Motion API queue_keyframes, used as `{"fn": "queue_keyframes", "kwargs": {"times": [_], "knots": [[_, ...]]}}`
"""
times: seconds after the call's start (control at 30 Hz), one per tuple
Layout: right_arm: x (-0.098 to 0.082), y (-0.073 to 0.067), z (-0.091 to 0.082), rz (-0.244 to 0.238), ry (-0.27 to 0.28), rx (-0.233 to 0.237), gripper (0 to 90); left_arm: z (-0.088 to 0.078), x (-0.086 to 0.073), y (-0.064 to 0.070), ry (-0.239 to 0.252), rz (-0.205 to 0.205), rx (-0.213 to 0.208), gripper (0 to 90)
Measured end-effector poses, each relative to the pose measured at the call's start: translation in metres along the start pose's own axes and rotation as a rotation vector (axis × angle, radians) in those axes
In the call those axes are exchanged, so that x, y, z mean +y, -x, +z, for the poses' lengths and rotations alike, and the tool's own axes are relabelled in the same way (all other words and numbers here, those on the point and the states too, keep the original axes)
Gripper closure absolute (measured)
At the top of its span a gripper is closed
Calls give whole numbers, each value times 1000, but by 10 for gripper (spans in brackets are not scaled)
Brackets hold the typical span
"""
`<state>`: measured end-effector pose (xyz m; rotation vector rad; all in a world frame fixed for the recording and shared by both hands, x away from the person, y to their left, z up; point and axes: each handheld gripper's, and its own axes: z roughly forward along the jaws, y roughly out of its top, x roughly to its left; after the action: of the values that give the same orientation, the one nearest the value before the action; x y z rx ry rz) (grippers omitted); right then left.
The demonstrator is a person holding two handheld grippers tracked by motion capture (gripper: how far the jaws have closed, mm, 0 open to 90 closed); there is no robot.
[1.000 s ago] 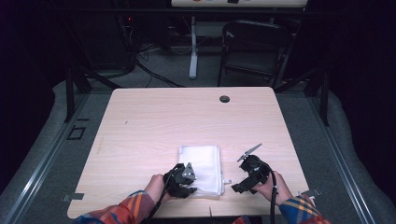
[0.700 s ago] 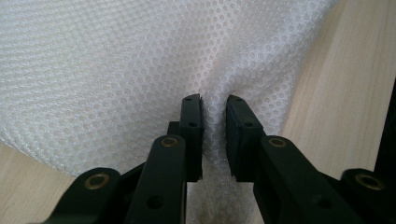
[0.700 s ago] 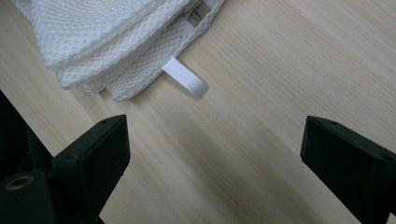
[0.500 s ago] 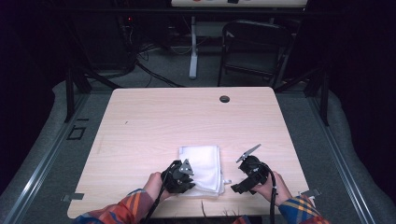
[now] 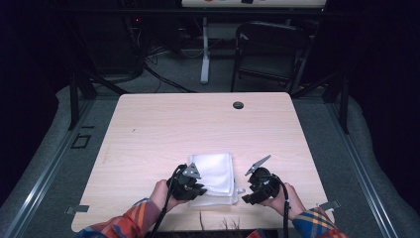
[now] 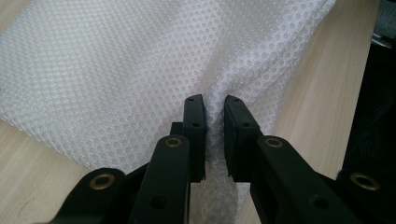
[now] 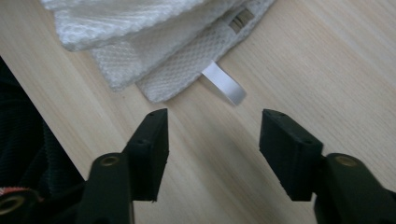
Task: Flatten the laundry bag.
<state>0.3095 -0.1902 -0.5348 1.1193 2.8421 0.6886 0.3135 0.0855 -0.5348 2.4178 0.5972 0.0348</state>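
A folded white mesh cloth [image 5: 215, 171] lies on the wooden table [image 5: 198, 124] near its front edge. My left gripper [image 5: 198, 190] is at the cloth's near left corner. In the left gripper view, the left gripper [image 6: 214, 105] is shut, pinching a raised fold of the cloth [image 6: 116, 70] after closing on it. My right gripper [image 5: 247, 197] sits just right of the cloth. Seen in the right gripper view, this right gripper [image 7: 212, 126] has jaws that have just been closing, still apart over bare wood. The cloth's corner [image 7: 140, 28] and white label tab [image 7: 224, 83] lie just beyond its tips.
A dark round grommet [image 5: 238, 105] is set in the table's far edge. A black chair [image 5: 270, 52] and a white stand leg [image 5: 204, 49] are on the floor behind. The table's front edge runs close under both hands.
Both hands keep their places at the cloth's near edge. The cloth has not visibly shifted.
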Motion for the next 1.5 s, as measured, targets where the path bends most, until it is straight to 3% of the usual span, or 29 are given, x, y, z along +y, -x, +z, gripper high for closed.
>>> {"fn": "queue_keyframes", "kwargs": {"times": [0.03,0.13,0.2,0.4,0.6,1.0,1.13,1.3,1.5], "knots": [[0,0,0,0,0,0,518,0,0,0,4,-3,1,806],[4,-3,-1,-33,8,-3,693,-1,0,-1,5,-7,-3,805],[6,-6,-1,-36,28,2,759,-1,0,-1,5,-6,-3,805],[13,-13,4,-70,51,1,853,0,0,-2,8,-10,-11,797],[19,-16,9,-95,46,6,859,1,0,-1,-3,-6,-15,795],[30,-22,25,-126,86,-17,891,3,0,-1,-16,-6,-26,796],[31,-21,36,-155,36,-35,900,3,0,-1,-22,-3,-24,796],[29,-16,40,-113,47,-7,900,2,-1,-1,-17,-9,-25,796],[28,-17,41,-136,54,-9,900,0,-1,-1,-11,-13,-18,795]]}}
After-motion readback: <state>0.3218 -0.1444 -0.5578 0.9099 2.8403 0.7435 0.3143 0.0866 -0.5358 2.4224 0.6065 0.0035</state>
